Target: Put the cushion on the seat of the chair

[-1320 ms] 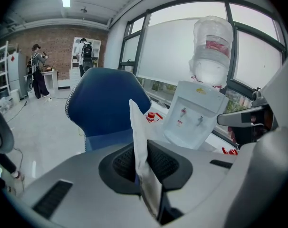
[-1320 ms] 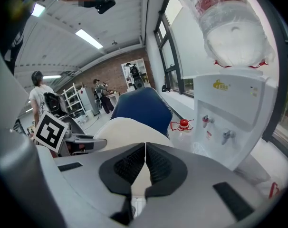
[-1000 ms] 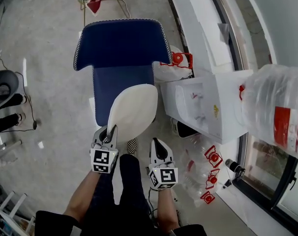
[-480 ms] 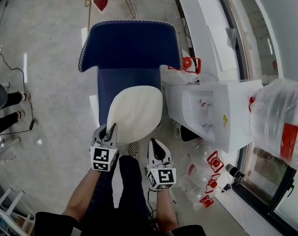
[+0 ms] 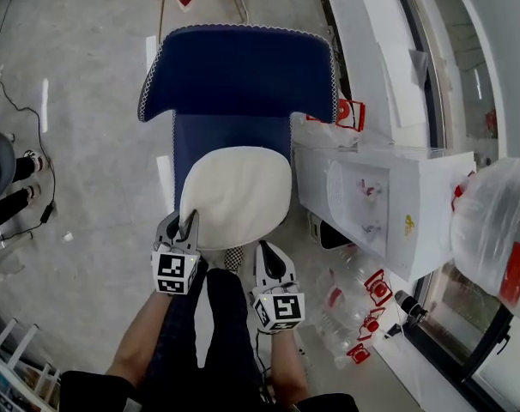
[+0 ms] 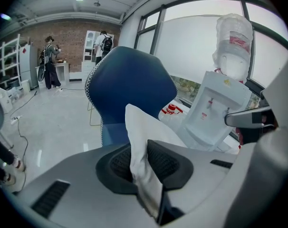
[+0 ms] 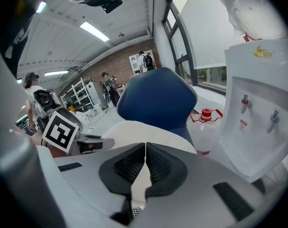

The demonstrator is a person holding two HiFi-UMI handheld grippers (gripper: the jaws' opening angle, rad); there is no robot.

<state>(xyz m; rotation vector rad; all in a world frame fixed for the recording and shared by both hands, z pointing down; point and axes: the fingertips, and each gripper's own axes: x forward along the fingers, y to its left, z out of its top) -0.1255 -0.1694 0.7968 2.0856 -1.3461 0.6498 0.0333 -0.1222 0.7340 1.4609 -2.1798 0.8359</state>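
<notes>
Head view, steeply down: a dark blue upholstered chair (image 5: 238,71) with a white-stitched edge stands on the grey polished floor (image 5: 80,144), its backrest on the far side and its seat (image 5: 230,131) toward the person. Over the front part of the seat lies the white oval fabric cushion (image 5: 238,191), broad face up, covering most of that part. No view settles whether its underside touches the seat. At the cushion's near left edge sit the left tongs (image 5: 185,223). In the left gripper view a fold of the white fabric is pinched between the two ribbed black pads (image 6: 120,164). These tongs have just been easing open a little, with the fabric between them and the pads pressing on it. Beyond them the cushion (image 6: 139,127) rises toward the chair (image 6: 129,84). Just beside the cushion's near right edge are the right tongs (image 5: 270,256). The right gripper view shows the right tongs (image 7: 145,167) closed pad to pad with only a hairline slit and nothing in them; the cushion (image 7: 134,129) and chair (image 7: 158,99) lie ahead. Just right of the chair stands a white water dispenser (image 5: 371,204) with a clear bottle (image 5: 500,230) on top. Several clear jugs with red caps (image 5: 363,294) lie on the floor near it. The person's legs (image 5: 217,333), in dark trousers, show between the two marker cubes (image 5: 176,273).
</notes>
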